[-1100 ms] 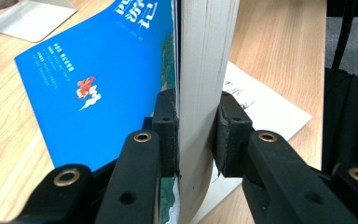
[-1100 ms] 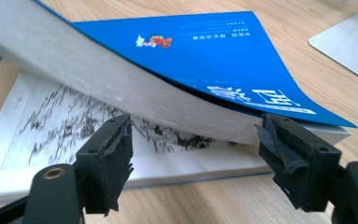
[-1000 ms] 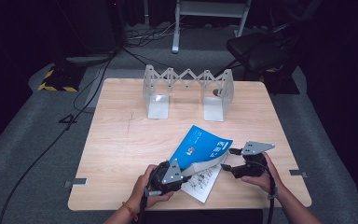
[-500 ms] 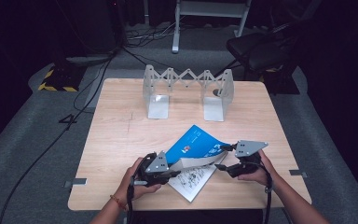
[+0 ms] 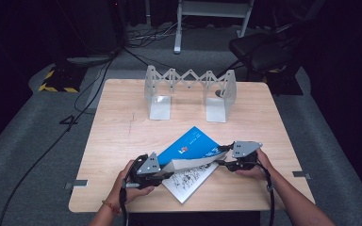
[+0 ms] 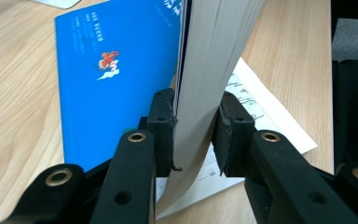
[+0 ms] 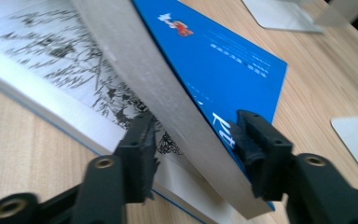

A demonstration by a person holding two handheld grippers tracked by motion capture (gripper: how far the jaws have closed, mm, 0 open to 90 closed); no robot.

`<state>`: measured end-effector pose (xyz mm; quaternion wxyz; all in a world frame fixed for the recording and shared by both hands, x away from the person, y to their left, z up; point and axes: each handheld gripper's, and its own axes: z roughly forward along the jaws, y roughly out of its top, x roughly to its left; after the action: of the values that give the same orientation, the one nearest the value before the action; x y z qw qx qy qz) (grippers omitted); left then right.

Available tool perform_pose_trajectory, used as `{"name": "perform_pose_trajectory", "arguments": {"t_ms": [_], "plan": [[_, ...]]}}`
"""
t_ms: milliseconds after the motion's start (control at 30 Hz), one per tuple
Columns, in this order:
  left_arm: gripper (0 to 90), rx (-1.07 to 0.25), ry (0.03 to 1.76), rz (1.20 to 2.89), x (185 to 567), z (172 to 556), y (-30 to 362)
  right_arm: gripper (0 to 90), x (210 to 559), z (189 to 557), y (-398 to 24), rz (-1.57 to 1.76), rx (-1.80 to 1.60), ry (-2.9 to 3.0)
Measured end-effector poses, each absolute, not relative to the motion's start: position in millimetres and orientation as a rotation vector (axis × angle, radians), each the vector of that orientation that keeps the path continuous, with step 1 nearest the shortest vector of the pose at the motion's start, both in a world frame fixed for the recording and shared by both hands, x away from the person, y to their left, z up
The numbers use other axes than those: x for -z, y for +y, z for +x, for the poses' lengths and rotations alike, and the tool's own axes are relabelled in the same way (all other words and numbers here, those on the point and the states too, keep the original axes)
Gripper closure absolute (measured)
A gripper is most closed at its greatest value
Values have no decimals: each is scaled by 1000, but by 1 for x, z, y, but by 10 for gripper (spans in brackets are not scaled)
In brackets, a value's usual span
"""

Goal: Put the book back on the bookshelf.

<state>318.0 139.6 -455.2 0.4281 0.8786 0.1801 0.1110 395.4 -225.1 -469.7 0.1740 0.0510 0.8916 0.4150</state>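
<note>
A: How far along does the work look?

B: Partway, I'd judge. The book lies on the counter, on the person's side of the metal folding rack, and it is already open: a thick block of pages with the blue cover stands lifted off the printed page lying flat beneath.

A: Who holds that block?

B: The left gripper has its fingers pressed on the lifted block near its lower corner, both pads touching paper. The right gripper straddles the same block at its other end; its fingers sit close on either side, but I cannot tell whether they truly pinch it.

A: What's left?

B: Either laying the block fully over or closing it. I can't judge which. The rack, beyond the book, stands empty, so shelving the book may also remain.

A: Any readable writing?

B: On the cover there's a small red-and-white emblem and white lettering, too small and blurred to read. The open page shows black ink drawing and lines of text, also illegible.
</note>
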Motion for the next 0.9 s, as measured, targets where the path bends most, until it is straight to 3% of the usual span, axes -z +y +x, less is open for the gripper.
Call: {"name": "perform_pose_trajectory", "arguments": {"t_ms": [133,167,200,233,433,567,667,733,900], "plan": [[653,-312,520,2192,454,315,150,594,466,391,-214,62,-1148,2522],[604,-303,552,2210,453,314,150,608,464,390,-211,51,-1138,2522],[491,-335,574,2238,451,307,146,617,460,387,-204,41,-1116,2518],[451,-363,599,2254,450,304,142,620,459,386,-202,44,-1110,2516],[357,-438,634,2246,437,290,122,631,454,380,-190,44,-1060,2519],[326,-559,648,2296,439,285,104,637,446,373,-178,71,-1016,2516],[395,-637,670,2321,445,288,101,642,446,368,-170,70,-996,2525],[572,-651,673,2319,448,290,105,642,447,365,-165,51,-976,2530],[643,-627,602,2326,452,293,115,607,452,368,-163,10,-1035,2531]]}}
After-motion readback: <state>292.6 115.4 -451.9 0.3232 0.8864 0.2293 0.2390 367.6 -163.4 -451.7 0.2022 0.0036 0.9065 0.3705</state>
